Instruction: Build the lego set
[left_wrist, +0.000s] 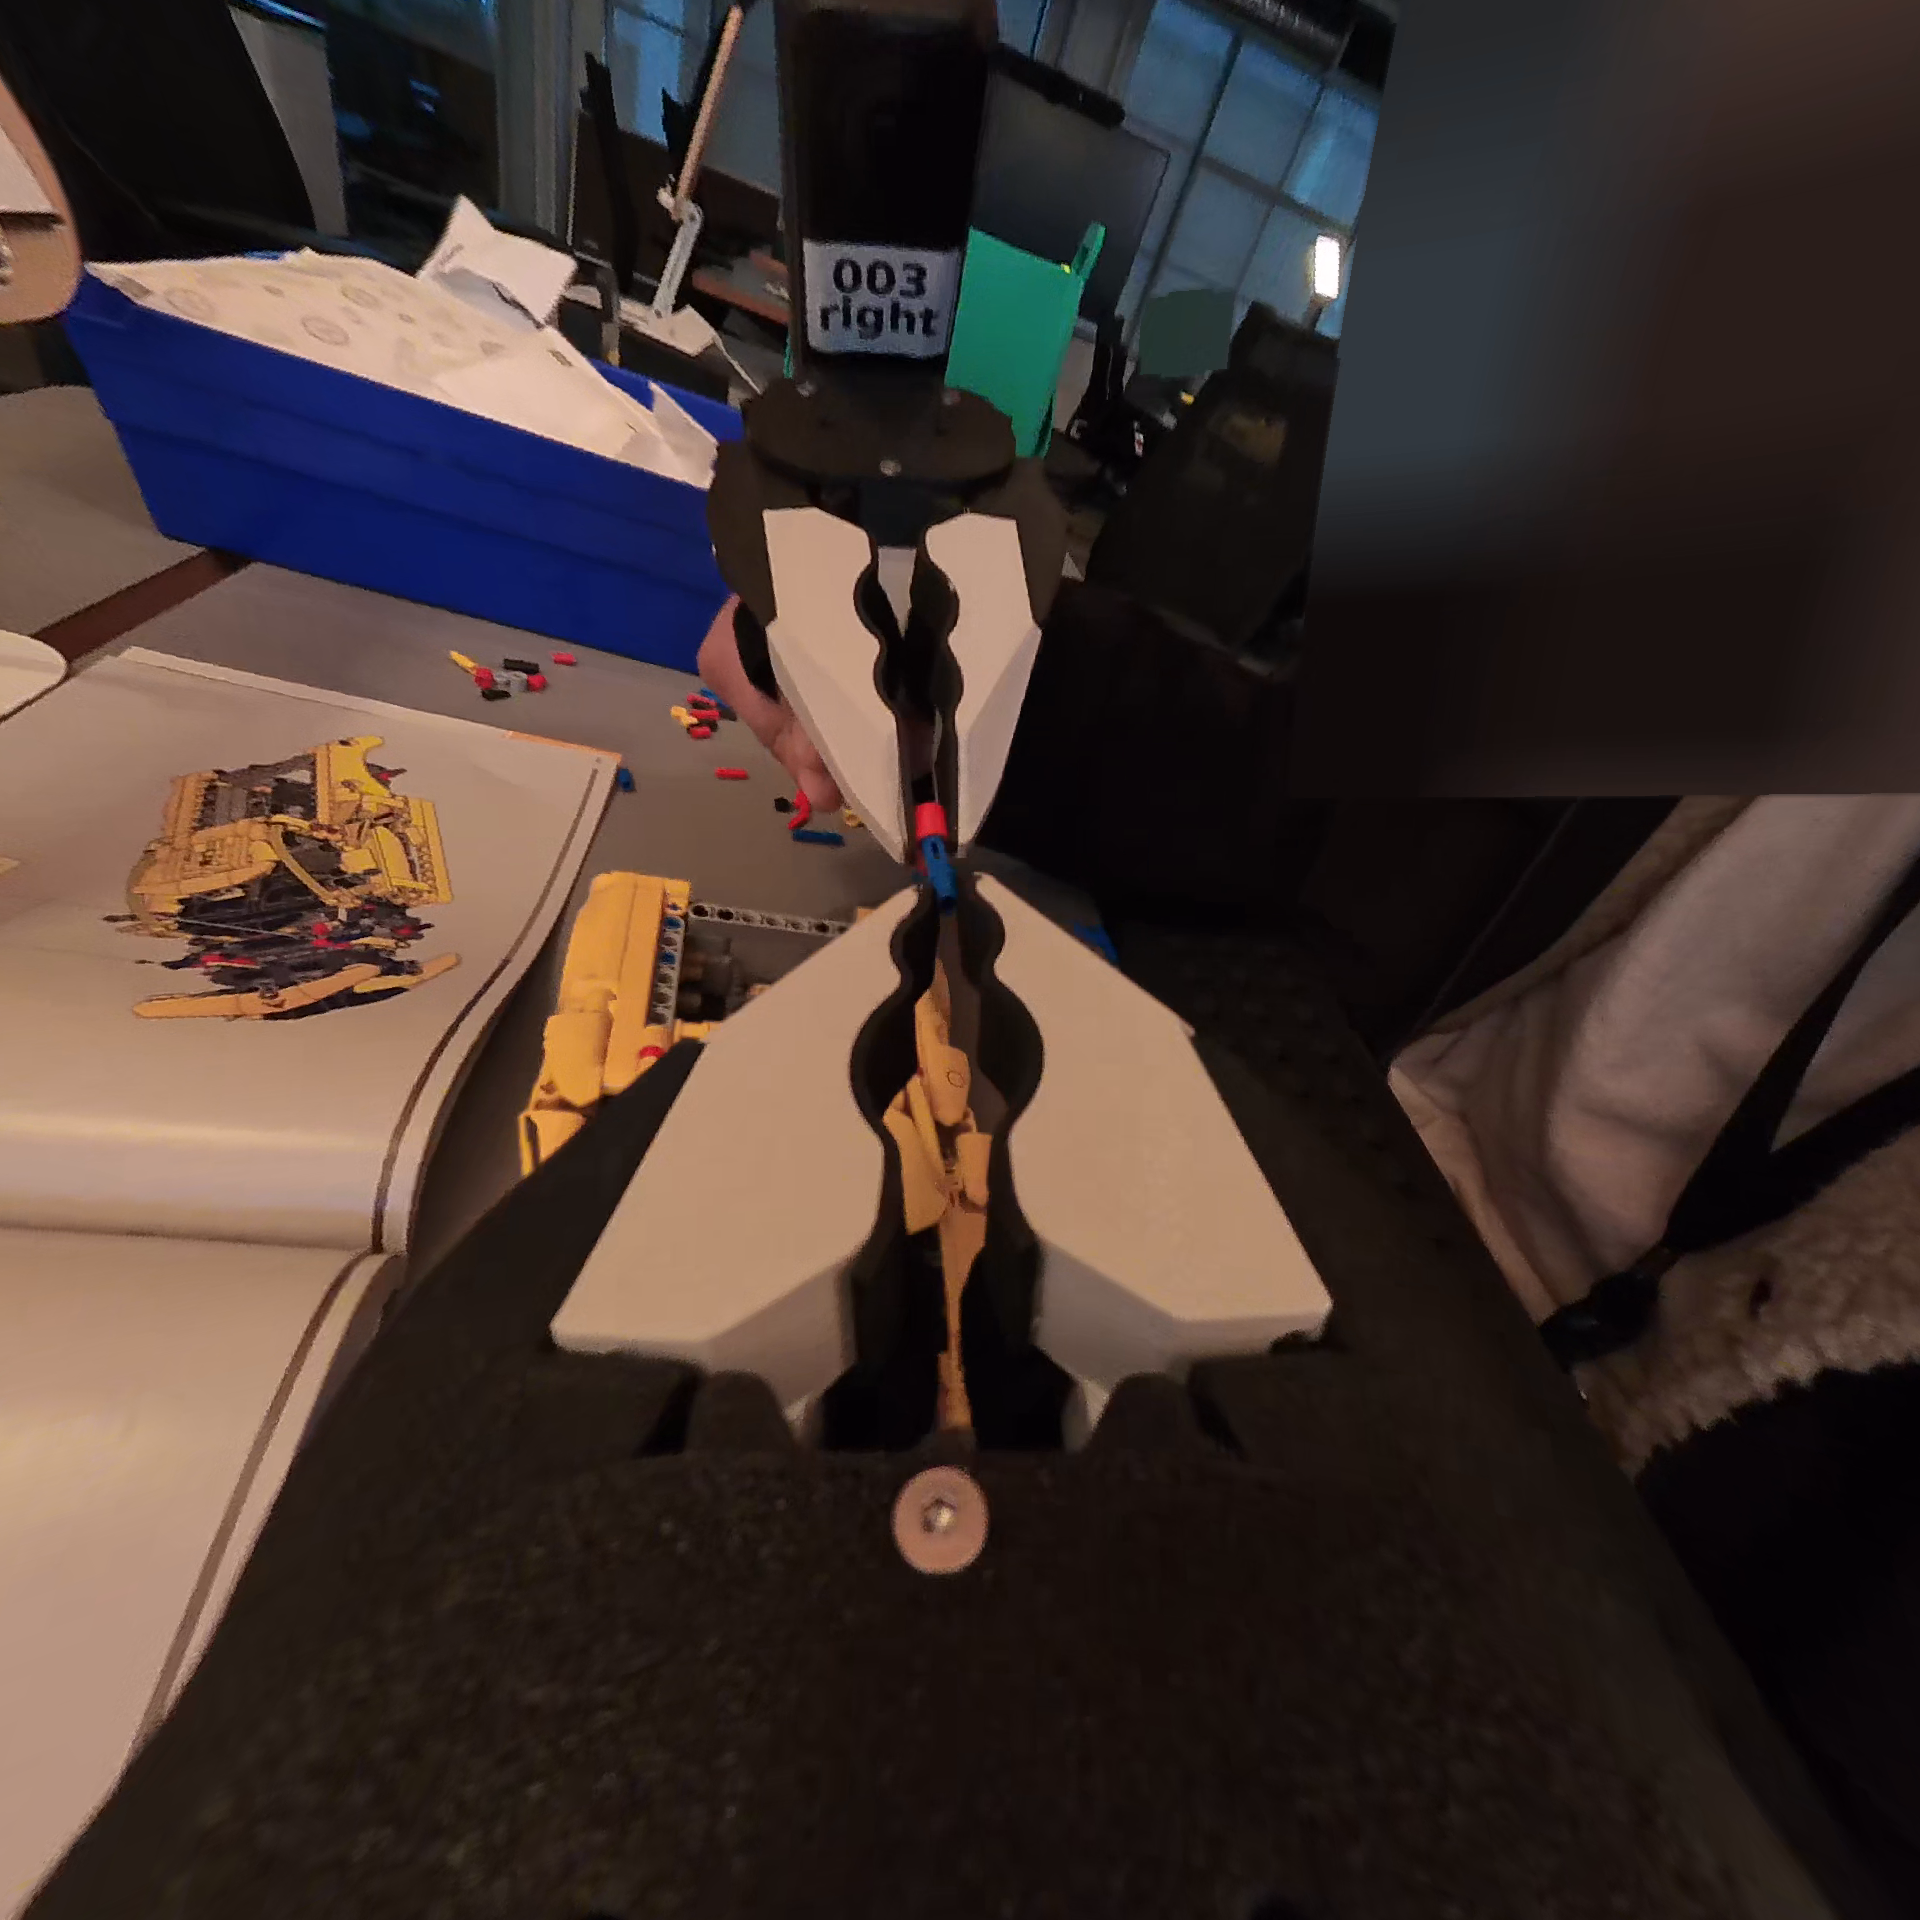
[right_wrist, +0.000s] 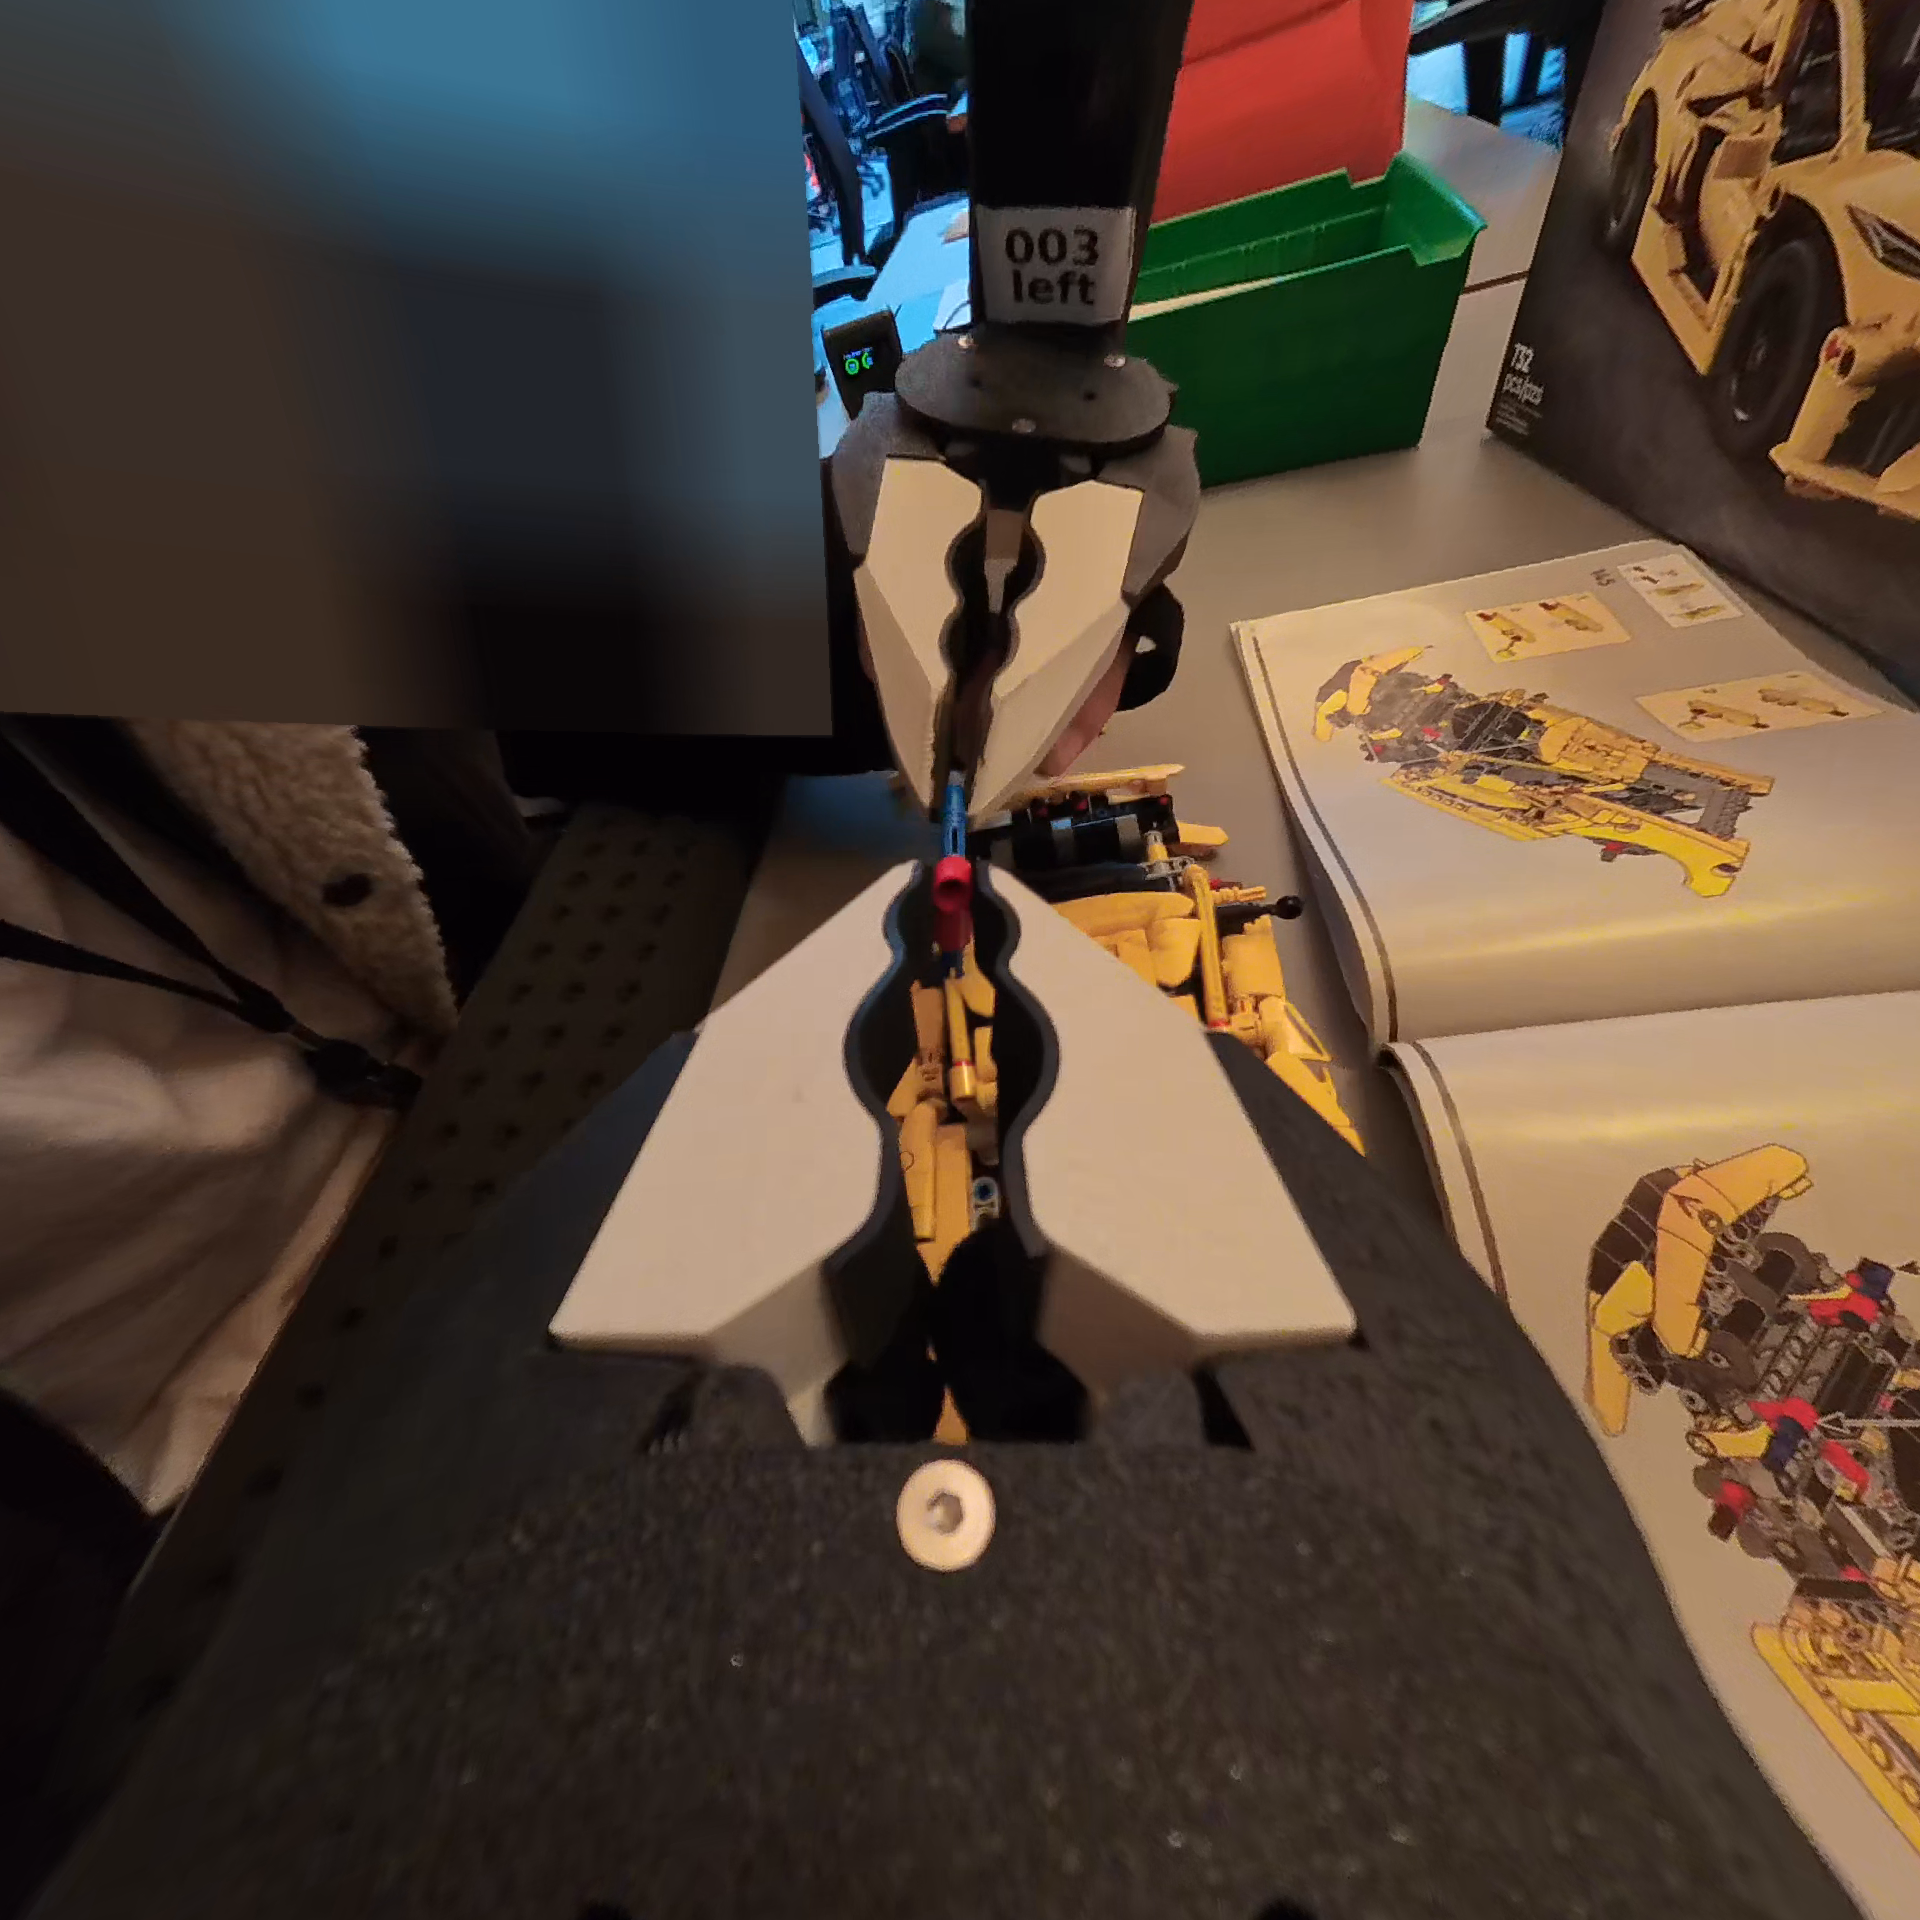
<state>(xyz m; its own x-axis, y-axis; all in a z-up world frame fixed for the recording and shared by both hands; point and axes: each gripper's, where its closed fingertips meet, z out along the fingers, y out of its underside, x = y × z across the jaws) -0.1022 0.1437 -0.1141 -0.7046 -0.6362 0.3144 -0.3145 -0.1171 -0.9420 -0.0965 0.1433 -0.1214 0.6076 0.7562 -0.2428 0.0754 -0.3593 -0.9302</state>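
Pinching a blue pin (left_wrist: 943, 871) at its tips, the left gripper (left_wrist: 940, 883) meets the right gripper (left_wrist: 920, 836) tip to tip above the yellow lego car (left_wrist: 613, 997); the right one grips a red connector (left_wrist: 928, 821). An open instruction booklet (left_wrist: 281, 935) lies left, loose pieces (left_wrist: 707, 717) and a blue bin (left_wrist: 416, 488) beyond.

From the right wrist view, the right gripper (right_wrist: 948, 883) clamps the red connector (right_wrist: 949, 896), which touches the blue pin (right_wrist: 954, 821) held by the left gripper (right_wrist: 954, 800). The lego car (right_wrist: 1226, 956) sits below, the booklet (right_wrist: 1558, 810) and a green bin (right_wrist: 1309, 312) to the right.
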